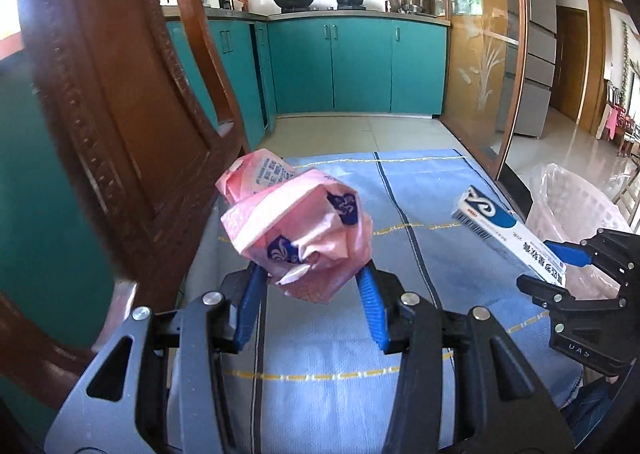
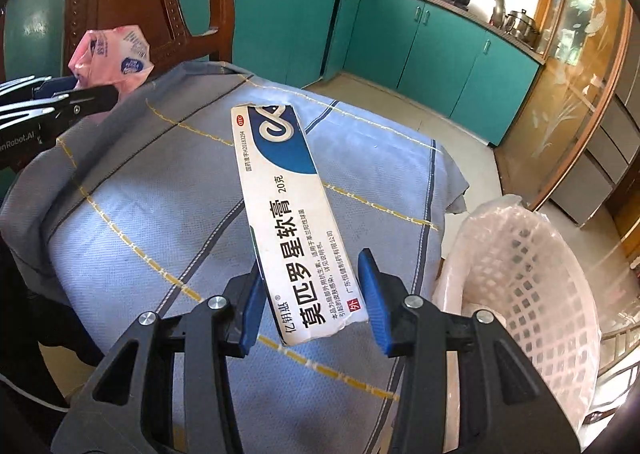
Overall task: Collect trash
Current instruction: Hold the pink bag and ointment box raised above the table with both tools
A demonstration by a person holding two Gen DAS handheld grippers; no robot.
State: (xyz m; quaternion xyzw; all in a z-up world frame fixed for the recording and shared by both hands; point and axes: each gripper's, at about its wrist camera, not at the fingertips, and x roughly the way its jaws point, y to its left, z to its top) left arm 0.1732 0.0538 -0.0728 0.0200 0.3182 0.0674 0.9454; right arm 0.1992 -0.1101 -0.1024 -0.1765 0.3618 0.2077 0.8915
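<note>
The left gripper [image 1: 312, 294] held a crumpled pink wrapper [image 1: 296, 226] between its blue jaws, lifted above the tabletop's [image 1: 400, 334] blue checked cloth near the left edge, beside a wooden chair [image 1: 120, 134]. The right gripper [image 2: 312, 302] had a long white and blue box [image 2: 288, 214] between its jaws. The left jaw touched the box, but the right jaw seemed a little apart, so the grip was hard to tell. A pink basket [image 2: 532, 286] lined with a clear bag stood just past the tabletop's right edge.
</note>
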